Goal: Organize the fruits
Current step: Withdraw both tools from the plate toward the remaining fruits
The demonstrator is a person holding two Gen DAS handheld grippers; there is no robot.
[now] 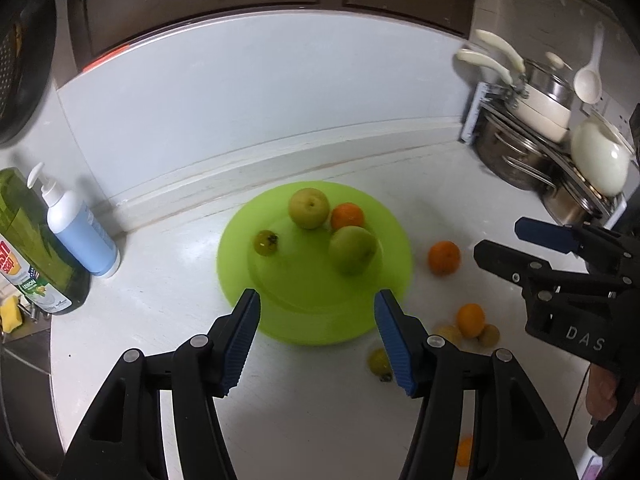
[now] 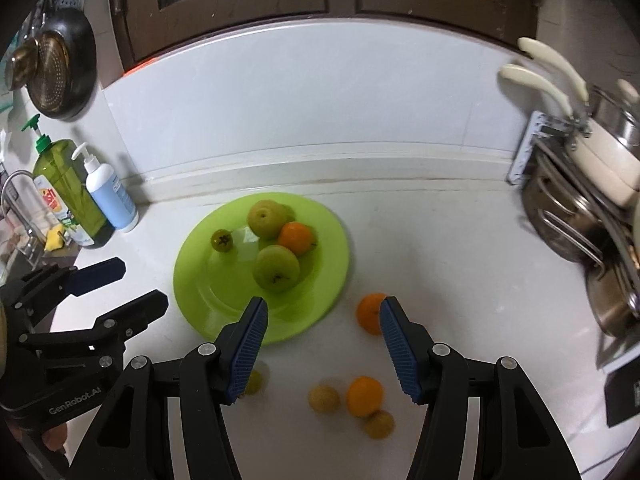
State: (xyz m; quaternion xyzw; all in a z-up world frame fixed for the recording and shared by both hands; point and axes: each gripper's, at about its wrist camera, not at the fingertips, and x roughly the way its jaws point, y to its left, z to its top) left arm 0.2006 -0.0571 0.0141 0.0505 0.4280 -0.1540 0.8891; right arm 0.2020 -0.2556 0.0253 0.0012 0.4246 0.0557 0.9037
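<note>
A lime-green plate point(image 1: 304, 312) point(image 2: 208, 300) holds two green apples point(image 1: 353, 250) point(image 2: 277, 268), an orange point(image 1: 347, 216) point(image 2: 296, 238) and a small dark-green fruit point(image 1: 266, 242) point(image 2: 222, 241). To its right on the white counter lie loose oranges point(image 1: 444, 257) point(image 2: 372, 314), small yellow fruits point(image 2: 324, 399) and another small green fruit point(image 1: 379, 362). My left gripper point(image 1: 318, 294) point(image 2: 140, 284) hangs open above the plate's near rim. My right gripper point(image 2: 325, 302) point(image 1: 500, 238) is open above the loose fruits. Neither holds anything.
A green dish-soap bottle point(image 2: 68, 188) and a white-and-blue pump bottle point(image 1: 78, 232) stand at the left by the sink. Stacked steel pots and pans with cream handles point(image 2: 580, 208) fill the right. The tiled wall and dark cabinets run behind the plate.
</note>
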